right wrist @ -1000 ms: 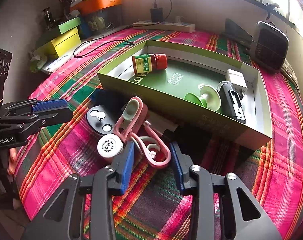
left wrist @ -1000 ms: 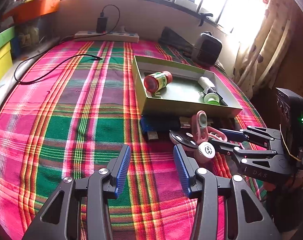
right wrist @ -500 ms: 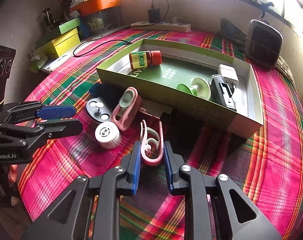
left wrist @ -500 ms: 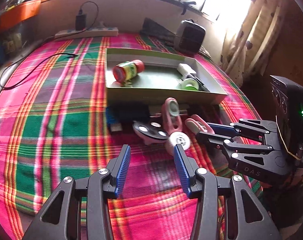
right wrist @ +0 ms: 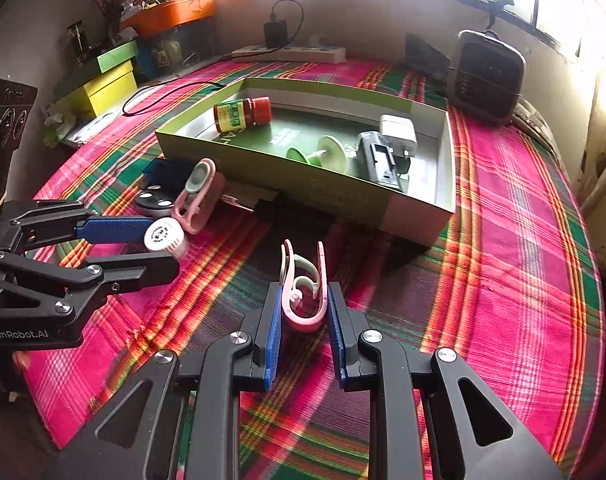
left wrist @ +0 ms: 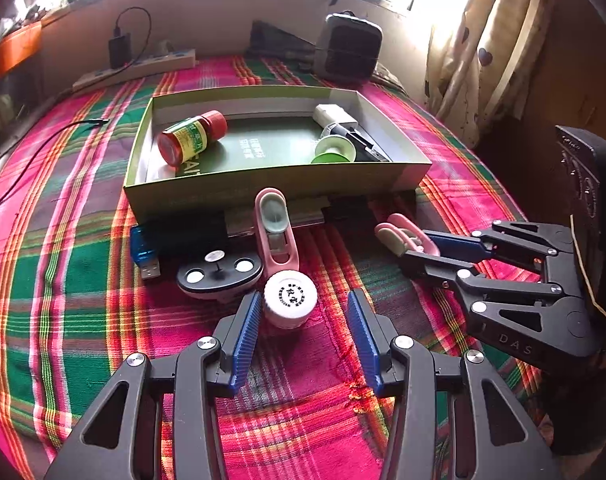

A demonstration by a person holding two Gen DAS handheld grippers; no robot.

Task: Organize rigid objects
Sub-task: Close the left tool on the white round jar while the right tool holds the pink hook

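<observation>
Progress looks partial: green box holds a red-capped bottle and perhaps three more items. Right tool clamps the pink clip; left tool, apart, flanks the white bottle on the bed.

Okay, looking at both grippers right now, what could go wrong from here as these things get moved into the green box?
1. The right gripper is shut on the pink clip only at its curved end; the long arms stick out and might catch the green box wall.
2. The white-capped bottle sits against one finger of the open left gripper, off-centre, so closing may knock it sideways.
3. The bottle touches the pink clamp, which could get dragged.
</observation>
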